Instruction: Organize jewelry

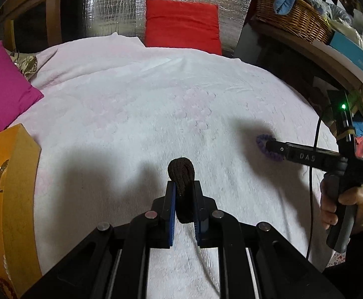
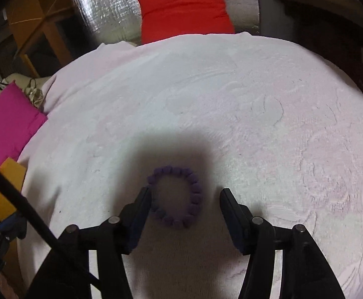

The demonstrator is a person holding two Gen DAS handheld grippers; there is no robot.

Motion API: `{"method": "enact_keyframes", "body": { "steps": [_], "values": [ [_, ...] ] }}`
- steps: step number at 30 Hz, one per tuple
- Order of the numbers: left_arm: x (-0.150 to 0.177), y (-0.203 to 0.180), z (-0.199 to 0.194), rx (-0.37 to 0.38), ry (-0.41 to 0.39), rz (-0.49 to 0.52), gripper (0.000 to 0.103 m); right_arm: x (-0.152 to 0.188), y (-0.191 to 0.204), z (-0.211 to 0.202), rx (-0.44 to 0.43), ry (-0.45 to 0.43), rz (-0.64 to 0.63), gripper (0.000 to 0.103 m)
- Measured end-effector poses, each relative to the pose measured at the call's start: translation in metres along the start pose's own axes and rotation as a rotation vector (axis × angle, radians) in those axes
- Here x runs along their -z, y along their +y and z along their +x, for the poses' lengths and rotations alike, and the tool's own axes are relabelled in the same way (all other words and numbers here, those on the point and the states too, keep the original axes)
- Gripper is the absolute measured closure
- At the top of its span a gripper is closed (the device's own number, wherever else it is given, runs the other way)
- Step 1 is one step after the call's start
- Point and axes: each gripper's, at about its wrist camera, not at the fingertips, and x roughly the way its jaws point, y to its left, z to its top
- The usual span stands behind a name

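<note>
Both claws are over the bed: the left claw [image 1: 183, 186] is clamped on a dark brown cord loop [image 1: 181, 174], which sticks up between its blue-padded fingers [image 1: 172, 199], while the right claw [image 2: 185, 193] has its jaws spread wide, straddling a purple bead bracelet [image 2: 179, 195] without pressing it.

A pale pink blanket [image 1: 136, 104] covers nearly the whole surface and carries the dark shadows of both tools. Behind it stands a silvery quilted foil sheet [image 1: 116, 7], with a red cushion [image 1: 182, 26] propped against it at the far edge of the blanket. A magenta cushion [image 1: 1, 87] lies at the left edge. Near the left claw, at the lower left, sits a yellow box [image 1: 14, 174] with a metal handle on its side and beaded pieces in it. A wicker basket [image 1: 296, 17] with blue cloth rests on a shelf at the right.

From the left camera, the bracelet lies flat on the blanket to the right, partly hidden behind the right claw's finger. A hand [image 1: 348, 206] grips that tool's handle, where a small green light [image 1: 343, 106] glows.
</note>
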Motion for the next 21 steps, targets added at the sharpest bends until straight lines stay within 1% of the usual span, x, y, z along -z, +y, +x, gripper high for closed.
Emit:
{"method": "enact_keyframes", "body": {
  "steps": [3, 5, 8, 9, 10, 11, 13, 15, 17, 19, 21],
  "values": [
    [-0.002, 0.001, 0.001, -0.008, 0.003, -0.008, 0.09, 0.0, 0.007, 0.003, 0.008, -0.008, -0.048, 0.042],
    [-0.002, 0.001, 0.002, -0.004, 0.005, -0.009, 0.09, 0.002, 0.012, 0.008, 0.037, -0.01, -0.074, 0.044],
    [-0.001, 0.002, 0.002, -0.008, 0.006, -0.006, 0.09, 0.007, 0.02, 0.008, 0.082, -0.035, -0.116, 0.066],
    [-0.001, 0.002, 0.002, -0.01, 0.007, -0.006, 0.09, 0.009, 0.021, 0.007, 0.087, -0.041, -0.121, 0.079],
    [-0.001, 0.003, 0.002, -0.012, 0.01, -0.008, 0.09, 0.009, 0.021, 0.006, 0.087, -0.044, -0.125, 0.083],
    [0.0, 0.004, 0.001, -0.016, 0.011, -0.009, 0.09, 0.01, 0.019, 0.004, 0.089, -0.045, -0.125, 0.083],
    [0.0, 0.006, 0.0, -0.026, 0.008, -0.012, 0.09, 0.01, 0.015, 0.001, 0.081, -0.044, -0.108, 0.092],
    [0.0, 0.009, -0.001, -0.029, 0.004, -0.017, 0.09, 0.009, 0.014, -0.001, 0.066, -0.043, -0.091, 0.093],
    [0.001, 0.011, -0.002, -0.032, 0.001, -0.021, 0.09, 0.008, 0.011, -0.007, 0.019, -0.043, -0.06, 0.093],
    [0.001, 0.011, -0.003, -0.037, -0.001, -0.018, 0.09, 0.009, 0.01, -0.012, -0.01, -0.049, -0.047, 0.093],
    [0.002, 0.011, -0.003, -0.037, 0.003, -0.015, 0.09, 0.008, 0.008, -0.02, -0.061, -0.058, -0.018, 0.093]
  ]
}}
